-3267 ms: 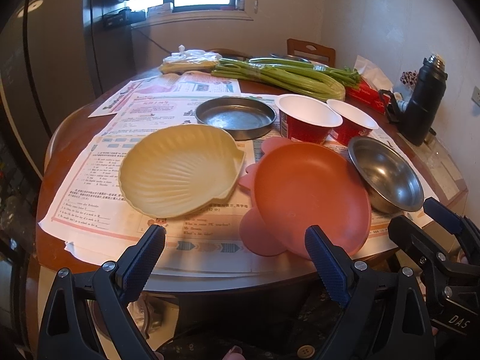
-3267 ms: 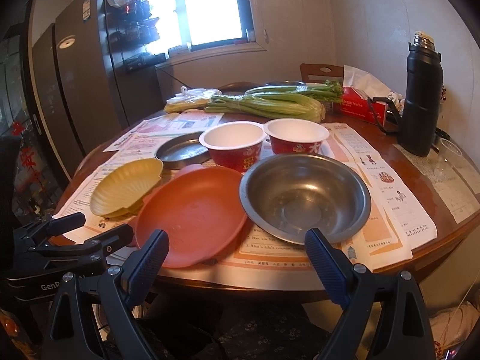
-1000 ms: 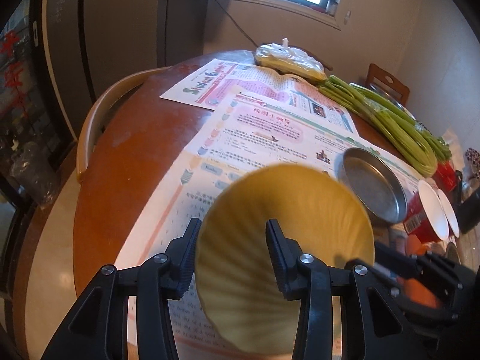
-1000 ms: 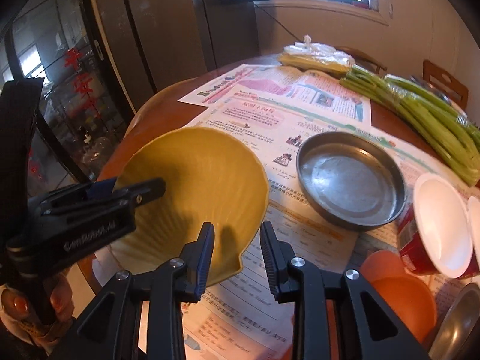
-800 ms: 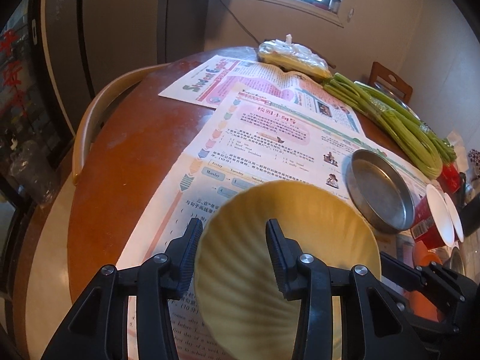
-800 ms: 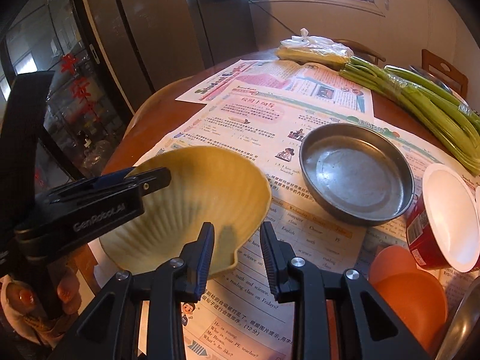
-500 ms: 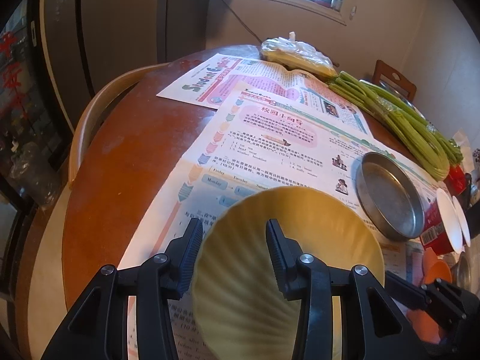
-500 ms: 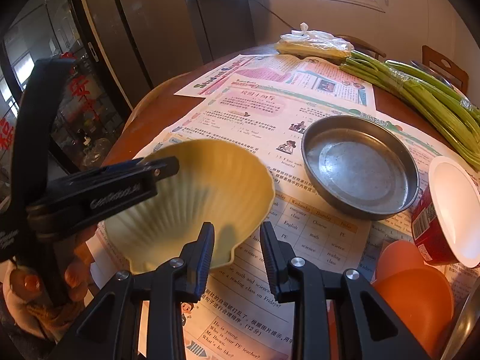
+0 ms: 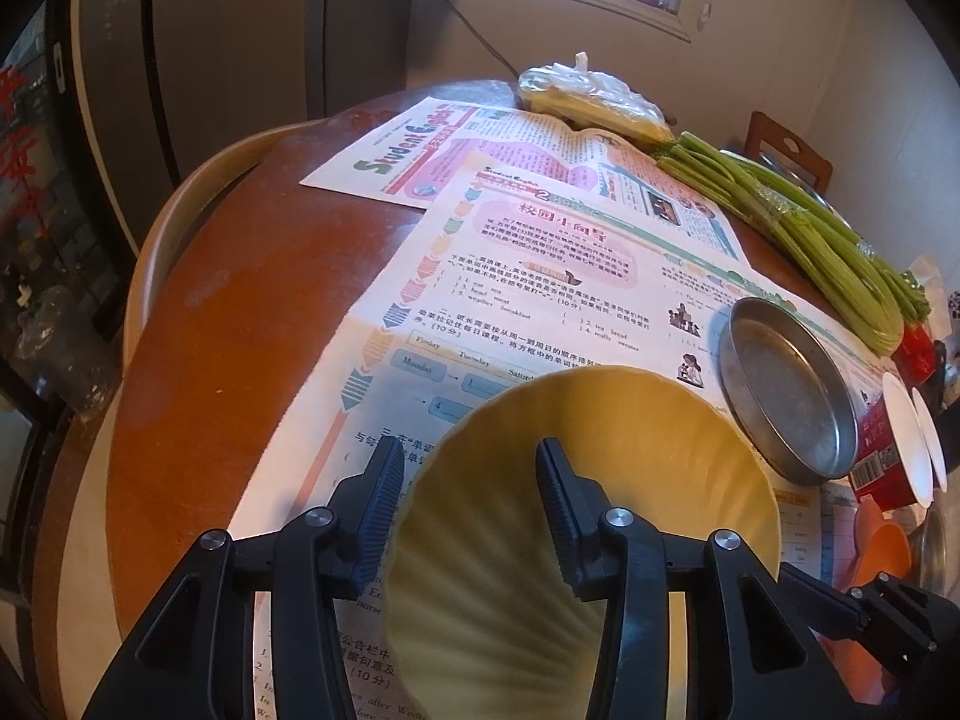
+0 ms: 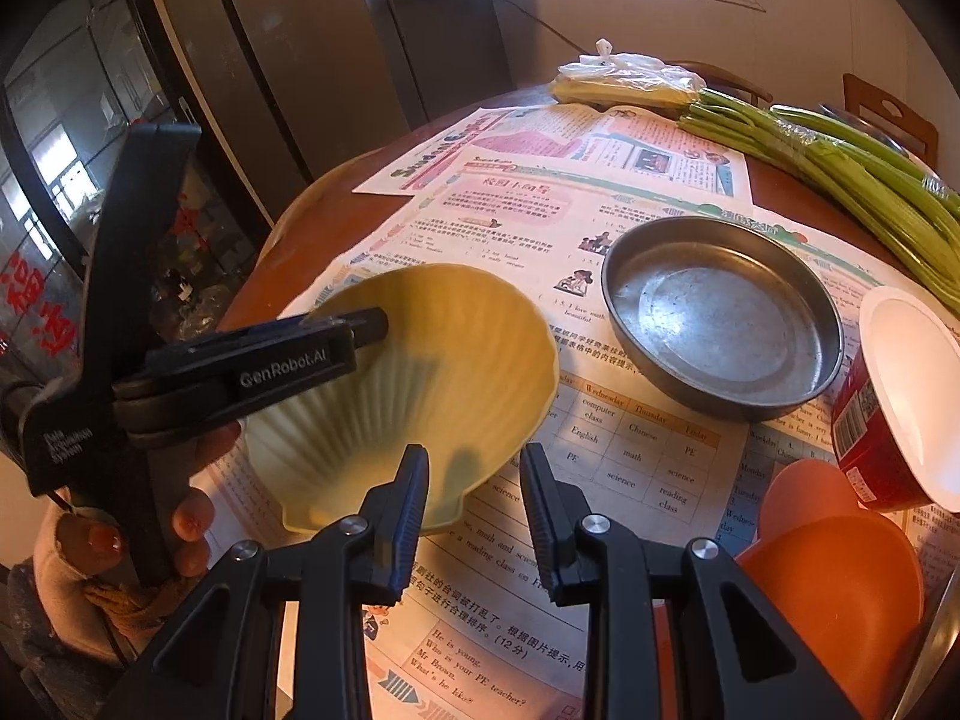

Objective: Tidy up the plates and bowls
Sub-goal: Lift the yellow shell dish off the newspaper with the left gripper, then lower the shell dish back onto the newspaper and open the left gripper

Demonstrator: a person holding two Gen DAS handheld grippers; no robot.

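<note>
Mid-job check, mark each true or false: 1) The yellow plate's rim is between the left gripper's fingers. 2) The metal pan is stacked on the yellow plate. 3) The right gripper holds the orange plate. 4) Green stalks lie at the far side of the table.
1) True. The yellow plate has its rim between the fingers of the left gripper, whose jaws have just been opening.
2) False. The metal pan lies on the newspaper beside the plate, apart from it.
3) False. The right gripper is shut on nothing; the orange plate lies beside it.
4) True. The green stalks lie at the far side of the table.
</note>
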